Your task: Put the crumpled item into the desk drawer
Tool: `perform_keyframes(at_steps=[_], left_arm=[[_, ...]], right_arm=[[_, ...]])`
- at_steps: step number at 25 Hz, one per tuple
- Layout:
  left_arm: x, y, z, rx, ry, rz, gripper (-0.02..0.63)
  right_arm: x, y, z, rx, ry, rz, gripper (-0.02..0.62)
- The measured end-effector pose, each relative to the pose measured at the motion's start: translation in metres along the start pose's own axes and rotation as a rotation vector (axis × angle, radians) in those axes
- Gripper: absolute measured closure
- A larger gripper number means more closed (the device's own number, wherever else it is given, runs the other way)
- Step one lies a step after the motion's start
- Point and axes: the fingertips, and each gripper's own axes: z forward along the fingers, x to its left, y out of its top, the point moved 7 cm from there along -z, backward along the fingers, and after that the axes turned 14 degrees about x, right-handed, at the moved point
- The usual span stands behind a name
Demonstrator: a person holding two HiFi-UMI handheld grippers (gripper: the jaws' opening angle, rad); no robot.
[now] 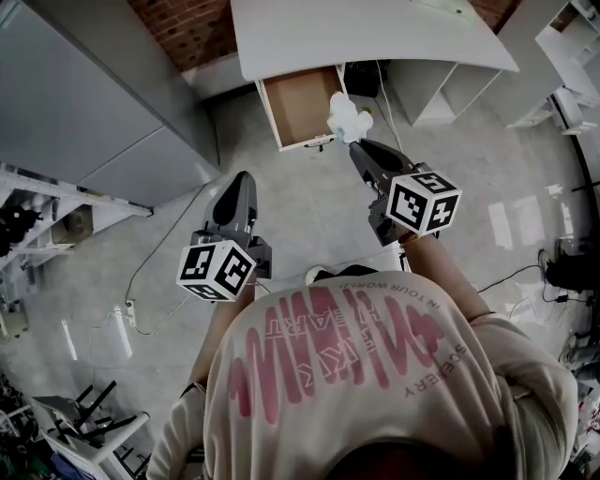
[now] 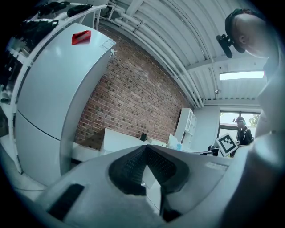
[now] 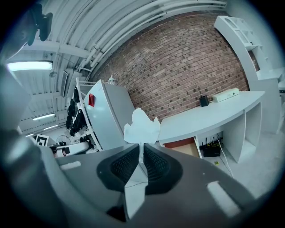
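Note:
A crumpled white paper sticks out past the tips of my right gripper, which is shut on it. In the right gripper view the paper stands up between the pads of that gripper. The paper hangs just at the front right of the open desk drawer, whose brown bottom shows bare; the drawer sits under the white desk. My left gripper is lower left of the drawer, over the floor. Its tips meet with nothing between them.
A tall grey cabinet stands to the left of the desk against the brick wall. White shelving is at the right. A black box and cables sit under the desk. A power strip lies on the floor.

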Motion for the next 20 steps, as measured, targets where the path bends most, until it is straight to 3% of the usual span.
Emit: perform_keyframes(at_steps=[20], left_arm=[[0.022, -0.021, 0.034, 0.079, -0.012, -0.048, 0.603]], right_arm=[[-0.023, -0.007, 0.036, 0.058, -0.013, 0.045, 0.548]])
